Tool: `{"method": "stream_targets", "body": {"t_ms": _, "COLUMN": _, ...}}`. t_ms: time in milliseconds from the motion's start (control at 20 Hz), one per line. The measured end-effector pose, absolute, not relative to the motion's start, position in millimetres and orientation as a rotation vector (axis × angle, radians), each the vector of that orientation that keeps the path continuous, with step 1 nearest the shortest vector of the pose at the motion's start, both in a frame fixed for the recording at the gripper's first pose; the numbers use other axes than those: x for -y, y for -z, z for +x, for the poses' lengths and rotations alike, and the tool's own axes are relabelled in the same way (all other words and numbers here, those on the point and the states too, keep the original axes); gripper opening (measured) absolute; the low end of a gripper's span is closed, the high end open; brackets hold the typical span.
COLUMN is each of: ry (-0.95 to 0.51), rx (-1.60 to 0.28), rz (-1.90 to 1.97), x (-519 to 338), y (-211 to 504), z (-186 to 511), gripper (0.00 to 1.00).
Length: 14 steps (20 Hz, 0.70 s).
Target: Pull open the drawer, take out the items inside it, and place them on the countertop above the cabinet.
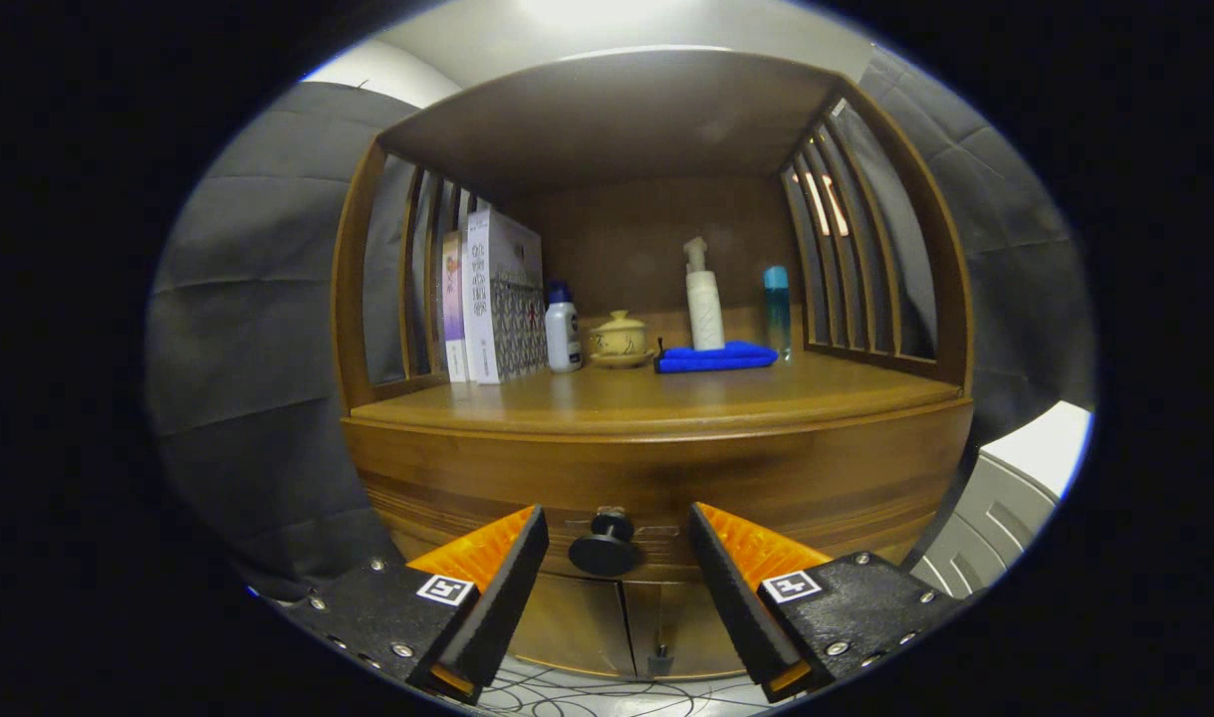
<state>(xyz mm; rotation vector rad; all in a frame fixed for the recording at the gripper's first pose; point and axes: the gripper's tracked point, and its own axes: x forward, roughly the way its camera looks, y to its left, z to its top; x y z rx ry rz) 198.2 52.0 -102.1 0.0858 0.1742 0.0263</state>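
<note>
Drawer [656,493] shut under glossy wooden countertop [656,398] — tool [616,528] spread apart around its knob [604,546], untouched.

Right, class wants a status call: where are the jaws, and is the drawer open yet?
Gripper open, jaws either side of the drawer knob, not touching. Drawer shut. Countertop bare in front; books, bottles, blue cloth at the back. Nothing in the way.

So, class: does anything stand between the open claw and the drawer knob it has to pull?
Nothing visible does. The claw is open, and the black knob sits in the gap between its orange fingers, touched by neither, on the closed drawer.
</note>
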Motion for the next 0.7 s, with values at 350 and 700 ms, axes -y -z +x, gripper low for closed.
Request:
{"method": "stream_targets", "body": {"t_ms": 350, "ry": -0.005, "rx": -0.230, "rz": 0.077, "x": -58, "y": 126, "z": 222, "gripper": 0.63}}
{"method": "stream_targets", "body": {"t_ms": 700, "ry": 0.000, "rx": -0.239, "rz": 0.045, "x": -61, "y": 128, "z": 226, "gripper": 0.43}}
